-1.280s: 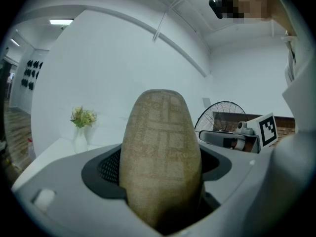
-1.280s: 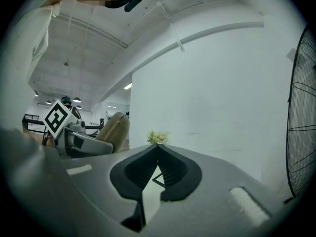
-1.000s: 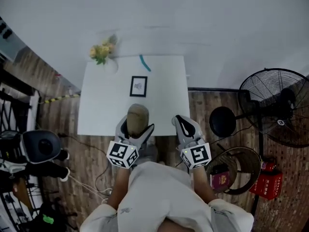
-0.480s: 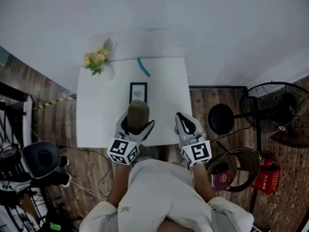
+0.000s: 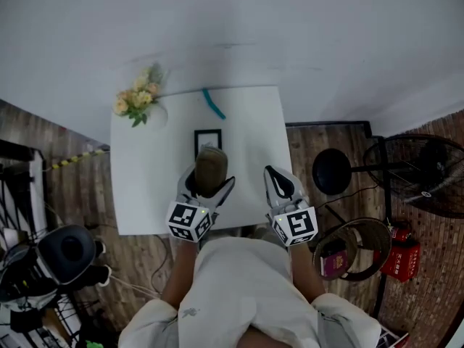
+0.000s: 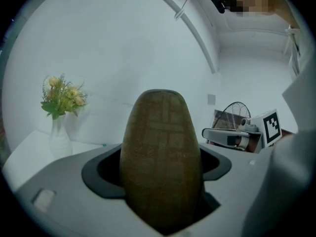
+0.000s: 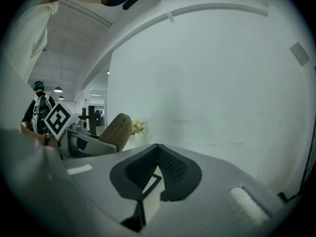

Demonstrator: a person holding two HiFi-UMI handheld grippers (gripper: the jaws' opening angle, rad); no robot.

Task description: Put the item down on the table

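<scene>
The left claw (image 5: 209, 188) pinches the item (image 6: 160, 157), a brown, rounded oblong with a woven look. Its jaws press on the two long flanks of the lower half. Gripping low on the body leaves the free end clear, which should let that end meet the table (image 5: 246, 133) first when it is lowered.

The item's long axis runs along the jaws. Its rounded tip points to 12 o'clock, away from the person, and its butt sits deep in the claw's throat.

In the head view it lies over the near half of the table, just inside the 6 o'clock edge. It is probably held a little above the surface, though the steep view does not settle that.

At 3 o'clock from it, well apart, the right claw (image 7: 157, 149) has its jaws pressed together on nothing. I judge it is parked over the table's near edge to keep out of the way.

Just past the item's tip at 12 o'clock lies a frame (image 5: 208, 140), so the set-down spot needs to stay short of it. Farther off are a teal strip (image 5: 212, 104) at 12 and flowers (image 5: 136, 101) at 10 o'clock.
</scene>
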